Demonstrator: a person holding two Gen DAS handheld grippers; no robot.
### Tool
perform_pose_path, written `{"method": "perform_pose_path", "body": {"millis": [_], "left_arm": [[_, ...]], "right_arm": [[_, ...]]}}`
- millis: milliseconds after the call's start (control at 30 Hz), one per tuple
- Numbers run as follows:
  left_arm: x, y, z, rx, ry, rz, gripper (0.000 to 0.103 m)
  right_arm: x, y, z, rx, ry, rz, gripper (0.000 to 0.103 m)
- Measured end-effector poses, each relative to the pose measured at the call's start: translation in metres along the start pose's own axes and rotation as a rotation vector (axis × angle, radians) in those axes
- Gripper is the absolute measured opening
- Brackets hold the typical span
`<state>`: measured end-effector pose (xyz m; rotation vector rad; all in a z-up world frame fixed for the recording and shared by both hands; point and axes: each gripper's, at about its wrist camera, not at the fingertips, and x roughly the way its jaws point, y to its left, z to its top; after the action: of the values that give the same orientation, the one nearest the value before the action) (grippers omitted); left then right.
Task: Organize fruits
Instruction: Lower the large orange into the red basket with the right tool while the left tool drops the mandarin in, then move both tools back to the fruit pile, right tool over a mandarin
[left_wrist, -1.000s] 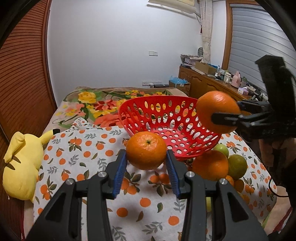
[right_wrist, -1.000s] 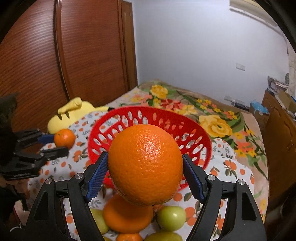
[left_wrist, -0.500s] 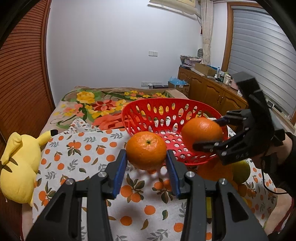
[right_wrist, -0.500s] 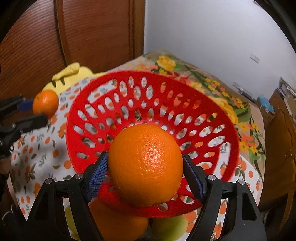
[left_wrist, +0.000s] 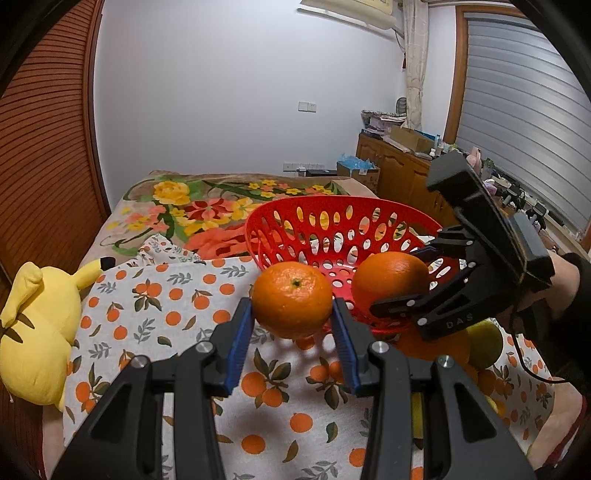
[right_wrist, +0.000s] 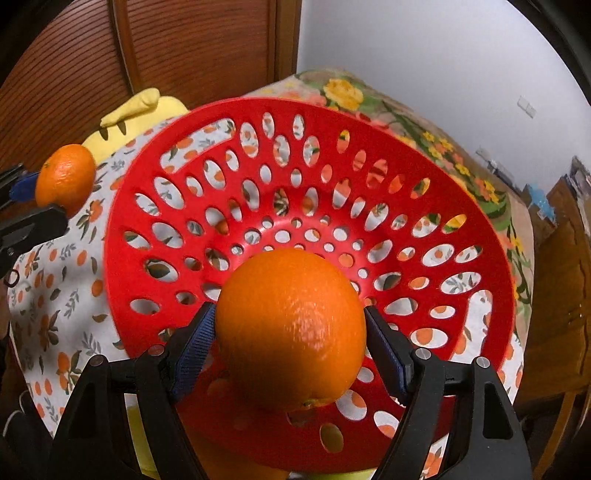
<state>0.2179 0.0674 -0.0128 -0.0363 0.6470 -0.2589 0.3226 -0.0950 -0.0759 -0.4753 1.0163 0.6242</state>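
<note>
Closest to the left wrist camera, the left gripper (left_wrist: 293, 328) is clamped on a small orange (left_wrist: 292, 300), its blue pads pressing both sides and the fruit's stem dimple facing up; the fruit hangs above the orange-print cloth (left_wrist: 155, 314), short of the near rim of the red basket (left_wrist: 332, 229). In the right wrist view the right gripper (right_wrist: 290, 343) is closed on a large orange (right_wrist: 291, 334), which fills the span between the pads and hides the fingertips and part of the basket floor behind it. This fruit sits over the basket's near inner wall, inside the rim; whether it touches the plastic cannot be told. Under the basket's near edge, fruit on the cloth is mostly hidden: an orange one (left_wrist: 432, 341) and a green one (left_wrist: 484, 343) show only in part behind the right gripper's black frame, and a sliver of yellow lies lower, cut off by the left gripper's arm. The basket's bottom, seen through its oval holes, shows only cloth beneath. Off to the left lies a yellow plush toy (left_wrist: 37, 325), its lower part cut by the frame edge. Beyond the basket spreads a floral blanket (left_wrist: 192, 214), then a wooden cabinet (left_wrist: 399, 173) whose clutter is too small to make out.
</note>
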Motion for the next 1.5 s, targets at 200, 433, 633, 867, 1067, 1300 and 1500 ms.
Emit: {"method": "perform_pose_path", "body": {"millis": [200,433,633,867,1067,1300,1500], "left_arm": [[0.000,0.000,0.000,0.001,0.000,0.000,0.041],[0.001,0.000,-0.001,-0.002,0.003,-0.003,0.041],[0.011,-0.013,0.005,0.020,0.015,-0.021,0.042],[0.031,-0.034,0.018,0.061,0.035,-0.035,0.042],[0.052,-0.047,0.019,0.091,0.079,-0.041,0.042],[0.060,-0.051,0.015,0.089,0.102,-0.040,0.043],[0.053,-0.051,0.013,0.086,0.090,-0.038,0.050]], "right_arm": [[0.009,-0.006,0.005,0.027,0.027,0.026,0.081],[-0.006,-0.006,0.006,0.042,-0.041,0.023,0.082],[-0.042,-0.014,-0.015,0.107,-0.172,-0.002,0.082],[-0.080,-0.023,-0.035,0.158,-0.291,-0.061,0.082],[-0.097,-0.030,-0.051,0.190,-0.332,-0.084,0.083],[-0.099,-0.032,-0.066,0.209,-0.333,-0.091,0.083],[-0.105,-0.027,-0.079,0.222,-0.346,-0.095,0.083]]}}
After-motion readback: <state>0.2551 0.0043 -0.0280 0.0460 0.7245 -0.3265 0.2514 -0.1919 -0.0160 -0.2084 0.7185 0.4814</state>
